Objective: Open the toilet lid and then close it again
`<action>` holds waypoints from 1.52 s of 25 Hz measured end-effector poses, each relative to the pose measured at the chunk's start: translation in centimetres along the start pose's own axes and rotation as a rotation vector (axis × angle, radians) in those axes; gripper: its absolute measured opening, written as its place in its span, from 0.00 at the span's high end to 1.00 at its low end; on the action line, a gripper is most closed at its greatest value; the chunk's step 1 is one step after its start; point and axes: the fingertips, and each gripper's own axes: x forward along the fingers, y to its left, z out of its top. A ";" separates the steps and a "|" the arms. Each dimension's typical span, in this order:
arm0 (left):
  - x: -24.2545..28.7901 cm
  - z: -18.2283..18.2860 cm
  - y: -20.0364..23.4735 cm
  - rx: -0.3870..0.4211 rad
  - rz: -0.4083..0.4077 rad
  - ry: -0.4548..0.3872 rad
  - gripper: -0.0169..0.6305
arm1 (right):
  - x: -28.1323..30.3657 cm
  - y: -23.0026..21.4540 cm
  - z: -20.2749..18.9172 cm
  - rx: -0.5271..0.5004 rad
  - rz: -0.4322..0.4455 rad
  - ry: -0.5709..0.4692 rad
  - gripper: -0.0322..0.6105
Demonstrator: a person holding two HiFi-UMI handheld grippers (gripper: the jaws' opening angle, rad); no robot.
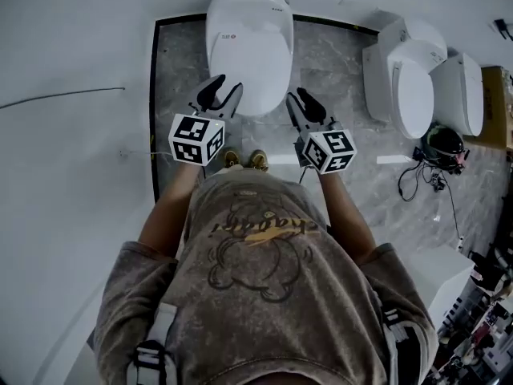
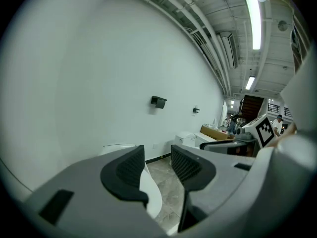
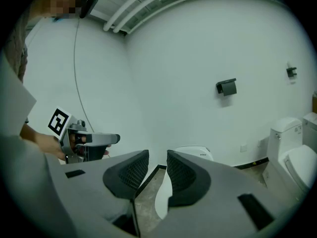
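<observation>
Head view: the toilet [image 1: 248,42] stands on a grey marble floor panel [image 1: 176,79], its toilet lid [image 1: 250,62] down. The left hand-held gripper [image 1: 224,93] and right hand-held gripper [image 1: 301,105] hang above its front edge. To open it, a jaw probably needs to catch under the lid's front lip. Spare toilets [image 1: 417,83] and cables [image 1: 425,179] lie well to the right.

Left gripper view: jaws apart, holding nothing.

Right gripper view: jaws narrowly parted, empty.

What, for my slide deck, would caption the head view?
Person faces a closed toilet, left gripper and right gripper both open and empty.
</observation>
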 end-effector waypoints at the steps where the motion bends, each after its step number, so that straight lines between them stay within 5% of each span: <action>1: -0.8 0.3 -0.3 0.002 -0.003 -0.006 0.71 | -0.7 0.7 0.3 -0.010 0.005 -0.004 0.74; 5: -3.6 0.8 -1.4 0.016 0.005 -0.036 0.72 | -2.9 2.8 1.3 -0.030 0.024 -0.032 0.76; 9: -5.1 1.8 -1.5 0.050 0.062 -0.091 0.91 | -4.1 3.4 2.8 -0.048 0.032 -0.091 0.86; 13: -5.4 2.0 -0.4 0.047 0.100 -0.127 0.95 | -3.6 3.1 3.7 -0.087 0.005 -0.136 0.90; 38: -5.3 1.1 0.4 0.052 0.133 -0.152 0.96 | -3.3 2.2 2.7 -0.096 -0.052 -0.155 0.91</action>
